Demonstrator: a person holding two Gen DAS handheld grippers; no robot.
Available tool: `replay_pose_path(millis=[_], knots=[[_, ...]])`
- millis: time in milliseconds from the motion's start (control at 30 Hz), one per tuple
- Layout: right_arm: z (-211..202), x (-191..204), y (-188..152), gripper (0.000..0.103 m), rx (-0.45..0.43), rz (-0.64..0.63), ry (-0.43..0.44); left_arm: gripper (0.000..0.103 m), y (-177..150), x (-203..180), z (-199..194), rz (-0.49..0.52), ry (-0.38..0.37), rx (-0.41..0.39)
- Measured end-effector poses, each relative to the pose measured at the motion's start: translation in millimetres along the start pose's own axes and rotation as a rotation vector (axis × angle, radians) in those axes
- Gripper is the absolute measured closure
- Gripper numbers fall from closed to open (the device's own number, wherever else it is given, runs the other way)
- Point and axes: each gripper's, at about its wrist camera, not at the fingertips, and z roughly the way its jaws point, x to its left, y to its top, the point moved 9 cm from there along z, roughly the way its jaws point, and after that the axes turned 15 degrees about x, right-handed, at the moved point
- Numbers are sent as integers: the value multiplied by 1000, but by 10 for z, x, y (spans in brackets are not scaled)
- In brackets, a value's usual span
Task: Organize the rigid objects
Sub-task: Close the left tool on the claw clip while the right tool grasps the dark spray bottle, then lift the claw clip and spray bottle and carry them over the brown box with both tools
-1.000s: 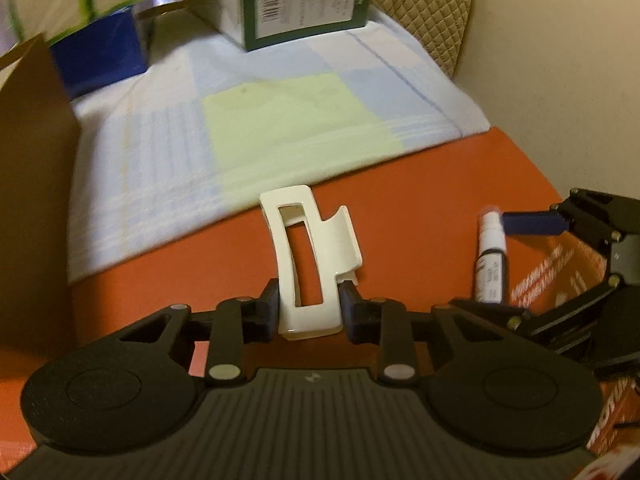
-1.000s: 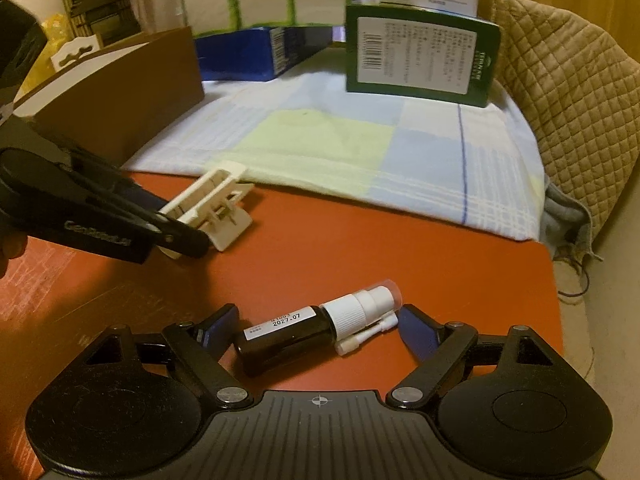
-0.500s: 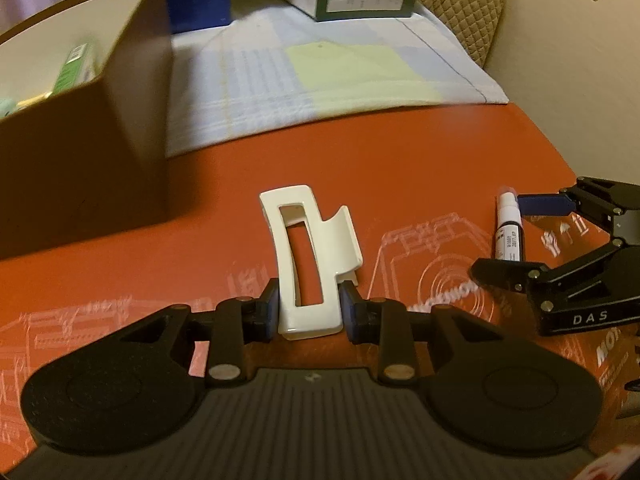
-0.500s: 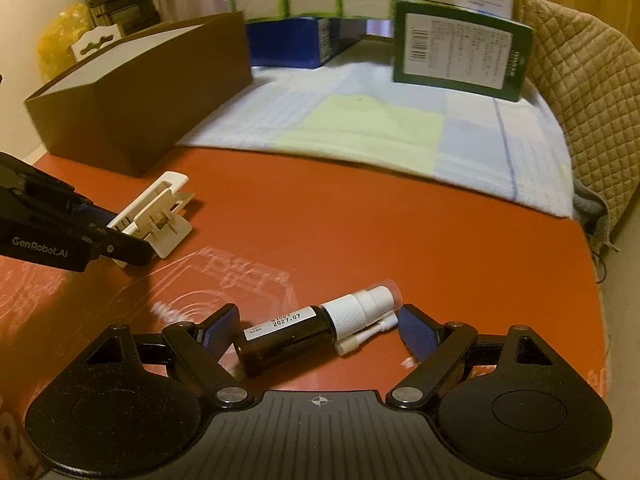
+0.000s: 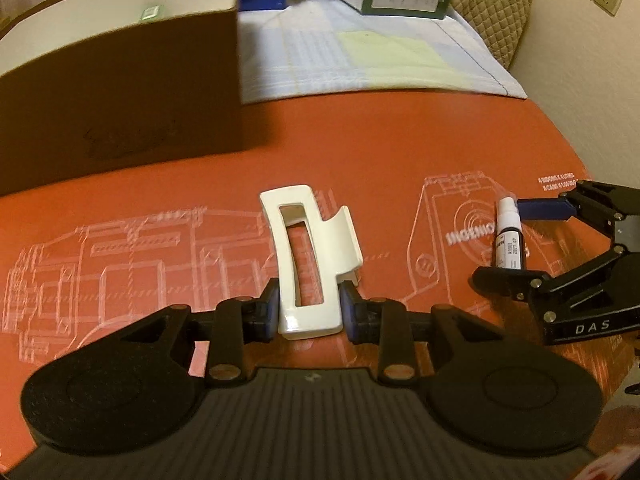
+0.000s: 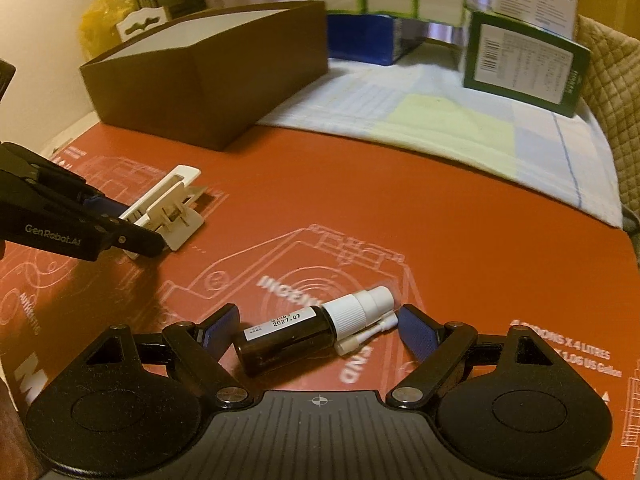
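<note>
A white hair clip (image 5: pixel 338 244) sticks forward out of my left gripper (image 5: pixel 308 312), which is shut on its near end. The clip hangs just over the orange mat (image 5: pixel 360 148). In the right wrist view the same clip (image 6: pixel 168 208) shows at the left, in the left gripper (image 6: pixel 128 224). My right gripper (image 6: pixel 316 330) holds a dark brown spray bottle (image 6: pixel 288 336) with a white nozzle lengthwise between its widely spread blue pads. The left wrist view shows that bottle (image 5: pixel 508 240) at the right, pinched end to end in the right gripper (image 5: pixel 504 246).
An open brown cardboard box (image 5: pixel 120 100) stands at the mat's far left, also seen as the brown box (image 6: pixel 208 80). Behind lies a checked cloth (image 6: pixel 440 128) with a green carton (image 6: pixel 524 64) and a blue box (image 6: pixel 368 40). A quilted cushion (image 5: pixel 492 12) and wall are at the right.
Both grippers have travelled across the mat toward the brown box, each carrying its object. The box now looms larger and closer in both views. Neither grip has changed.
</note>
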Motion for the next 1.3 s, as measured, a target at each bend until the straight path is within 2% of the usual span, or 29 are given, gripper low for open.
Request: replay_pose_path(millis=[133,200,233,433,667,1067,1300], knots=[[15,105,0,20,3,-15,8,75,-58,57,-35,-25,-12,5],[21,131,5,20,4,-16,8,55,-44,64,-37,-37,-15,8],[22,138,7,20,5,-15,6,55,-30,62,-36,-41,-11,4],[1,114,30,20,-3,9,-10,55,96,36,-41,-48,-20,-21],[-59,58,65,20,-15,47,-27,67,213,-10,-42,-31,-30,-29],[-116,152,171,20,-35,39,-29,68,203,92,-170,-9,-23,-58],[-155,298,306,20,-60,10,-19,68,167,334,-362,-53,-15,-88]])
